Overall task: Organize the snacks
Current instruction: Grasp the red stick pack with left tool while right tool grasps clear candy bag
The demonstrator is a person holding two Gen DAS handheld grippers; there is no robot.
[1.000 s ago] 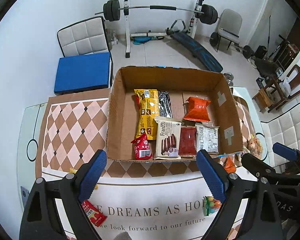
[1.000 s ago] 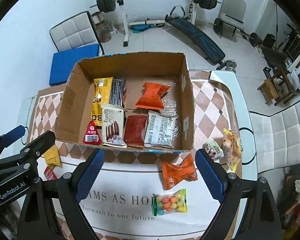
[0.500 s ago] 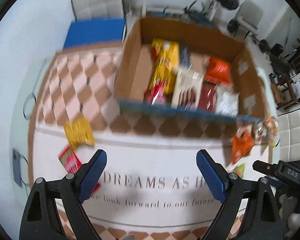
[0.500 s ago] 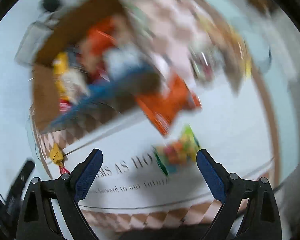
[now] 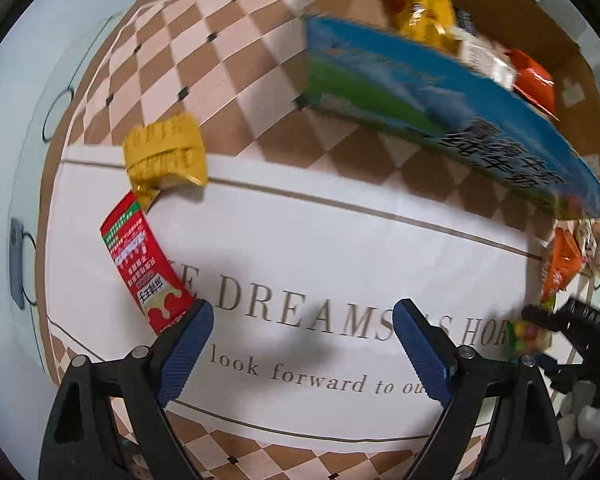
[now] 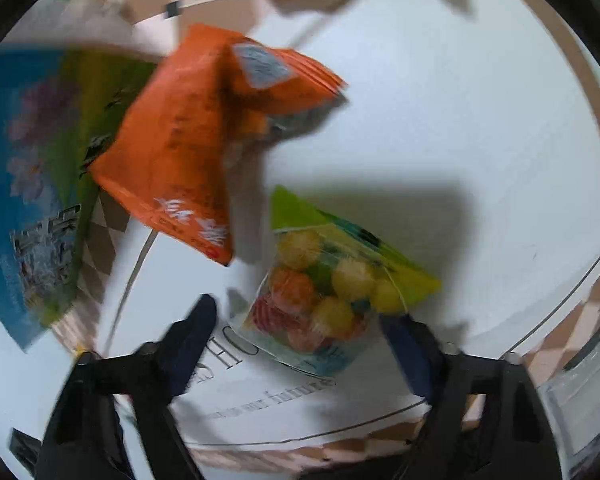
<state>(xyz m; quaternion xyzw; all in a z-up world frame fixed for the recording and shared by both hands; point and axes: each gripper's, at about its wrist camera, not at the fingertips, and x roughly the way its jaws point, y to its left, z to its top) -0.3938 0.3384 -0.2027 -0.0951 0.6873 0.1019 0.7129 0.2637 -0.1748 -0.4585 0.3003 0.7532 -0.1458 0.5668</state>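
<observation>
Snacks lie scattered over a white mat printed with grey lettering, and more sit in the cardboard box at the upper right of the left wrist view. That box's near wall shows blue and green print, smeared by motion; its top and right end are cut off by the frame edge. Inside it, only slivers show: a yellow packet, a pale one and an orange one, all blurred.

Left gripper hangs low over the mat, jaws wide apart and holding nothing. Just beside its left fingertip lies a red sachet, its lower end hidden behind that blue pad. Above it, touching its upper end, sits a crumpled yellow packet on the line where the mat meets the checkered tablecloth.

Over to the right wrist view, heavily blurred. Right gripper is spread open, and a clear bag of coloured candy balls with a green header lies between its fingers; whether either pad touches the bag is hard to tell. Just above the bag at centre left is an orange packet, partly overlapping the box's blue and green wall. Another pale packet at the top edge is cut off and too smeared to name.

At the right edge of the left view, that gripper shows as a dark shape beside the candy bag, with an orange packet above.
</observation>
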